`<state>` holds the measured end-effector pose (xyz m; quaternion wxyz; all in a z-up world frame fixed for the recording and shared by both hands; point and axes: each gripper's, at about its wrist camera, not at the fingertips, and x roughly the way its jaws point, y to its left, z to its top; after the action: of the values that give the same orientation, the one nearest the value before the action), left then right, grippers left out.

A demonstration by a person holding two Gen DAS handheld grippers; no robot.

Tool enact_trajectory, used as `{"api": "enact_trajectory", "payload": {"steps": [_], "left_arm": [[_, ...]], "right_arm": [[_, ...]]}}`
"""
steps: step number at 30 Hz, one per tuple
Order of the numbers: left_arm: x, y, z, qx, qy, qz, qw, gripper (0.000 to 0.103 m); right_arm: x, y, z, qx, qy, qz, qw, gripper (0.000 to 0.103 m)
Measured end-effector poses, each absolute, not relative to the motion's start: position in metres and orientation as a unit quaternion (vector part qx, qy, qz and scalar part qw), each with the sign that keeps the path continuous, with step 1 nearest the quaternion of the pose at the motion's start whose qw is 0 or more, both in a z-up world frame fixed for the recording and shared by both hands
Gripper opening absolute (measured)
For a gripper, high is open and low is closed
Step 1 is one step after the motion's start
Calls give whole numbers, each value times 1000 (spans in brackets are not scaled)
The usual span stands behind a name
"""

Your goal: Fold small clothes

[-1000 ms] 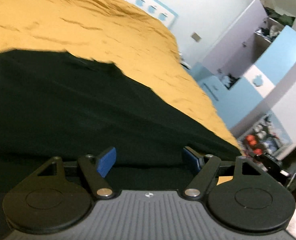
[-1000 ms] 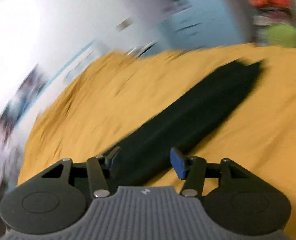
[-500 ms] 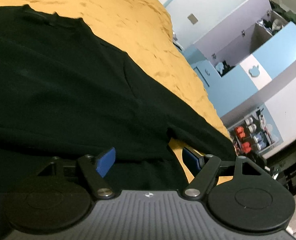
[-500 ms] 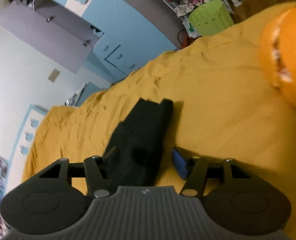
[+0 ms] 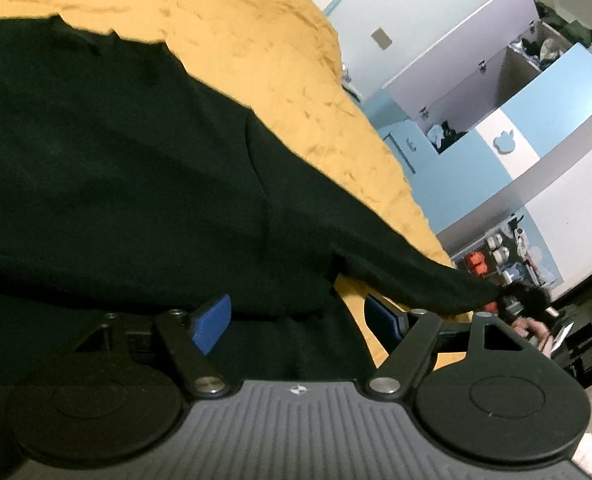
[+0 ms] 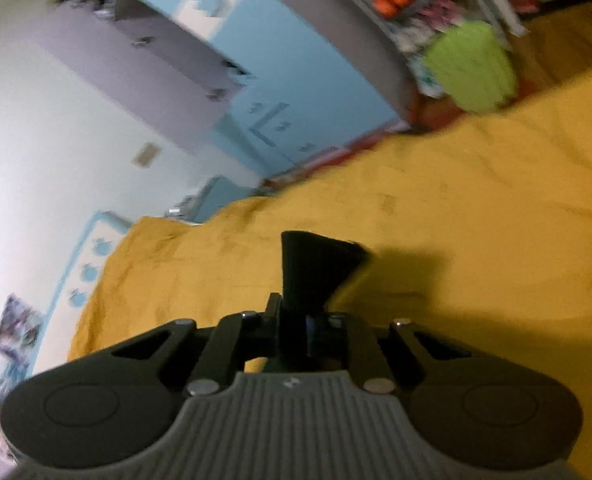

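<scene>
A black long-sleeved top [image 5: 116,168] lies spread on the yellow bedspread [image 5: 256,40]. My left gripper [image 5: 296,318] is open low over the top near its armpit. One blue pad [image 5: 212,318] is over the black cloth and the other sits by a yellow gap. The sleeve [image 5: 416,276] stretches right to its cuff, where a person's hand [image 5: 530,324] holds the other gripper. In the right wrist view my right gripper [image 6: 296,314] has its jaws closing tight, pads pressed on the sleeve end [image 6: 316,260], which fans out above the bedspread [image 6: 456,220].
Blue and white wardrobes [image 5: 536,92] stand past the far side of the bed, with a shelf of boxes [image 5: 496,256] beside them. A green bin [image 6: 472,68] sits on the floor off the bed's corner. A pale wall [image 6: 36,140] runs along the bed.
My right gripper went from open around the sleeve to shut on its end. The sleeve end has lifted off the bedspread. The left gripper edged closer over the top.
</scene>
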<state>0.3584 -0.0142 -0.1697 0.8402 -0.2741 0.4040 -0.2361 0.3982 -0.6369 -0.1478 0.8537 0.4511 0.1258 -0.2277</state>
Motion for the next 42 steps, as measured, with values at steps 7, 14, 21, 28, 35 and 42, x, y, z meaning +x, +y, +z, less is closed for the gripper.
{"api": "enact_trajectory", "payload": {"steps": [7, 14, 21, 28, 35, 42], "left_arm": [[327, 35, -151, -266, 385, -200, 860, 88], [287, 107, -145, -313, 354, -160, 867, 89], [258, 178, -161, -355, 334, -91, 868, 88], [242, 230, -184, -417, 318, -23, 851, 88], [262, 238, -187, -448, 290, -49, 844, 87], [282, 238, -193, -428, 323, 5, 844, 82]], "right_arm": [[418, -518, -61, 427, 88, -48, 899, 4], [433, -323, -27, 399, 126, 163, 893, 4], [438, -139, -90, 380, 250, 287, 843, 4], [429, -23, -188, 302, 426, 301, 798, 38], [403, -126, -167, 359, 391, 293, 795, 52], [380, -256, -159, 346, 362, 193, 844, 60]]}}
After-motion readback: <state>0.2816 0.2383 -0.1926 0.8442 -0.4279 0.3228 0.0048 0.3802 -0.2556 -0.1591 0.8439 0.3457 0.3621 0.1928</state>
